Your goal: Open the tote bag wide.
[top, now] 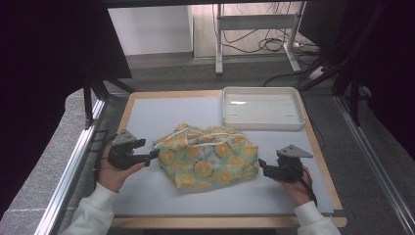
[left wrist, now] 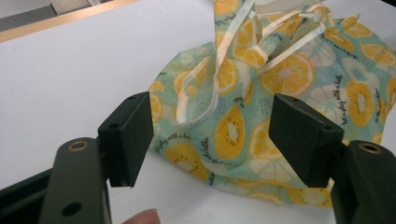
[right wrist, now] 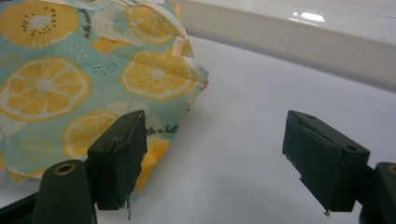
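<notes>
Both jaw pairs are held wide, nothing gripped: left gripper (top: 155, 154) at the cloth (top: 208, 155) edge, right gripper (top: 262, 165) beside it. If only the drawstring (left wrist: 219, 70) ahead is pinched, the bundle could be dragged and unfolded.

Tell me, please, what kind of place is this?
Probably a lab or workshop bench for recording handling tasks: a mat-covered table inside a metal frame, cables on the floor behind, and a white tray beside a fruit-print bag.

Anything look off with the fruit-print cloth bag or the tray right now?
The cloth bag lies crumpled mid-mat, its white drawstring looped loose across the top. The white tray sits square at the far edge. Nothing spilled or damaged.
</notes>
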Tool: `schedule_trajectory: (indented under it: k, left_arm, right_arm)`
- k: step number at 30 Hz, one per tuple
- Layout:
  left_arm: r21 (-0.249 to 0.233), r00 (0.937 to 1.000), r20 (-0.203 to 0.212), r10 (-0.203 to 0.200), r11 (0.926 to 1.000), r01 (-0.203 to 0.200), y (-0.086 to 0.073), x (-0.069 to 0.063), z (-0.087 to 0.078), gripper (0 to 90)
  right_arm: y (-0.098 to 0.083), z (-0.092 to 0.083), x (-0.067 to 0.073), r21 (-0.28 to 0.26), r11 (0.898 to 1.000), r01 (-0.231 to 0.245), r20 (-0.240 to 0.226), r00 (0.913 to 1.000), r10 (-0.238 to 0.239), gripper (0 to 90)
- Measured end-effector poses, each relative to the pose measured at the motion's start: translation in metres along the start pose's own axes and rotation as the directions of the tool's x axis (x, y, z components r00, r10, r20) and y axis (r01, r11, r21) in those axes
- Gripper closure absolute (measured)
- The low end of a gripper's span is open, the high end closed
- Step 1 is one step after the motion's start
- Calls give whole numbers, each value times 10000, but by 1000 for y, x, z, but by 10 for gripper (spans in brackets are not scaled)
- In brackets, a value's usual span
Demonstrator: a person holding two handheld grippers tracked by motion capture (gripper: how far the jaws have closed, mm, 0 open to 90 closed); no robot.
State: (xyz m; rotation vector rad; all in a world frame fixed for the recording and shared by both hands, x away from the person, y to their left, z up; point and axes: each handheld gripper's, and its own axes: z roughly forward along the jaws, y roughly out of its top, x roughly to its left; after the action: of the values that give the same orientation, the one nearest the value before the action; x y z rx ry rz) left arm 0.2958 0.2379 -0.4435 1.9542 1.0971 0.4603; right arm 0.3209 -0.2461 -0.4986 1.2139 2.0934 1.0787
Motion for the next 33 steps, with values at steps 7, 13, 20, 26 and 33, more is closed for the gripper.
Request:
schedule_trajectory:
  k: [7, 13, 20, 26, 33]
  left_arm:
    - [84, 9998, 162, 145, 9999, -146, 14, -4, 12, 324]
    - [231, 9993, 296, 244, 9994, -251, 24, -7, 24, 350]
    - [521, 9984, 345, 452, 9975, -470, 32, -8, 38, 385]
    - [784, 9986, 443, 293, 9964, -327, 35, -4, 51, 407]
    - [1015, 9984, 553, 120, 9947, -175, 38, 2, 65, 412]
  right_arm:
    - [0, 0, 0, 12, 10000, 54, 4, 10000, -54, 217]
    - [-1, 0, 0, -10, 10000, 63, 8, 10000, -63, 217]
    - [-1, 1, -1, 76, 9999, 85, 65, 9999, -85, 217]
    - [-1, 2, -1, 168, 9998, 107, 65, 9999, -108, 217]
    - [-2, 4, 0, 307, 9994, 144, 68, 9999, -147, 217]
